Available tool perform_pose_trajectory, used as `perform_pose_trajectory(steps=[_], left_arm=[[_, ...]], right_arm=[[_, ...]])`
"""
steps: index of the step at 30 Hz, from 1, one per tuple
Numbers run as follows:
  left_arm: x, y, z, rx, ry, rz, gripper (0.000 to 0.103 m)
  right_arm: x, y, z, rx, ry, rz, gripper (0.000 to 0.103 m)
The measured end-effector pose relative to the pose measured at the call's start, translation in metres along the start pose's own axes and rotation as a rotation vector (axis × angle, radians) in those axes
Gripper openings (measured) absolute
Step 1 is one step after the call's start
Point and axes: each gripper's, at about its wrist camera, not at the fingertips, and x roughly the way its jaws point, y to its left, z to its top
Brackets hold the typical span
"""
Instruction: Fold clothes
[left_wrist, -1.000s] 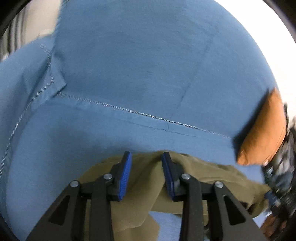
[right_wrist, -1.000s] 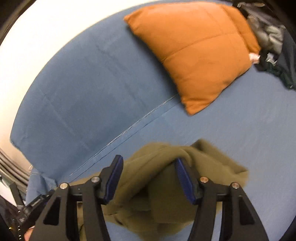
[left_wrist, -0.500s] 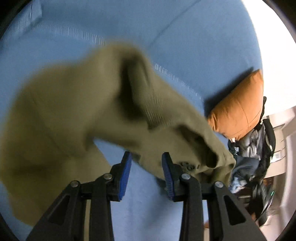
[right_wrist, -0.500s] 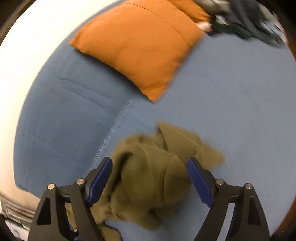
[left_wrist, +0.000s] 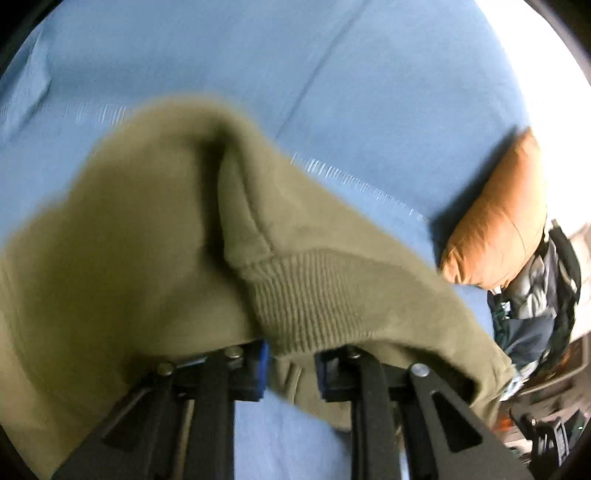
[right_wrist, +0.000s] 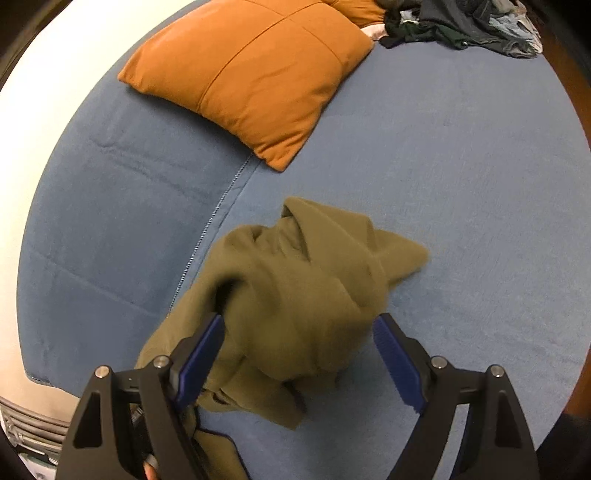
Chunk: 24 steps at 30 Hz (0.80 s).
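Olive-green garment (right_wrist: 295, 295), bunched and blurred, sits on the blue bed (right_wrist: 461, 184) below an orange pillow (right_wrist: 251, 74), with a pile of dark clothes (right_wrist: 461, 26) at the far edge. Right tongs (right_wrist: 299, 358) stand wide apart, gripping nothing. Left tongs (left_wrist: 291, 365) lie under the garment's ribbed hem (left_wrist: 314, 295), the tips hidden, so their grip cannot be told.

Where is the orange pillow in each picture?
Left wrist view: the orange pillow is at the right edge, leaning on the blue backrest.
Right wrist view: it is at the top, left of centre.
Shared landmark: the olive green garment on the blue cushion.
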Motion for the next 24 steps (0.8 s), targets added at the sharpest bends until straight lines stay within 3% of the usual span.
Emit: perform_pose_trajectory(steps=[4, 14, 19, 22, 23, 24], left_arm=[[-0.019, -0.014, 0.003, 0.044, -0.028, 0.023, 0.018], [-0.069, -0.047, 0.009, 0.15, -0.095, 0.08, 0.024], [-0.091, -0.019, -0.043, 0.101, -0.03, 0.048, 0.046], [-0.061, 0.0, -0.064, 0.137, 0.096, 0.102, 0.048], [-0.049, 0.007, -0.067, 0.112, 0.157, 0.111, 0.048], [-0.037, 0.015, -0.071, 0.079, 0.215, 0.117, 0.048]], right_arm=[[0.006, -0.002, 0.002, -0.016, 0.03, 0.017, 0.085], [0.049, 0.025, -0.005, -0.057, 0.224, 0.071, 0.085], [0.083, 0.041, -0.015, -0.095, 0.355, 0.091, 0.085], [0.101, 0.042, -0.02, -0.098, 0.38, 0.066, 0.085], [0.104, 0.04, -0.021, -0.095, 0.379, 0.053, 0.082], [0.107, 0.037, -0.02, -0.081, 0.382, 0.048, 0.073]])
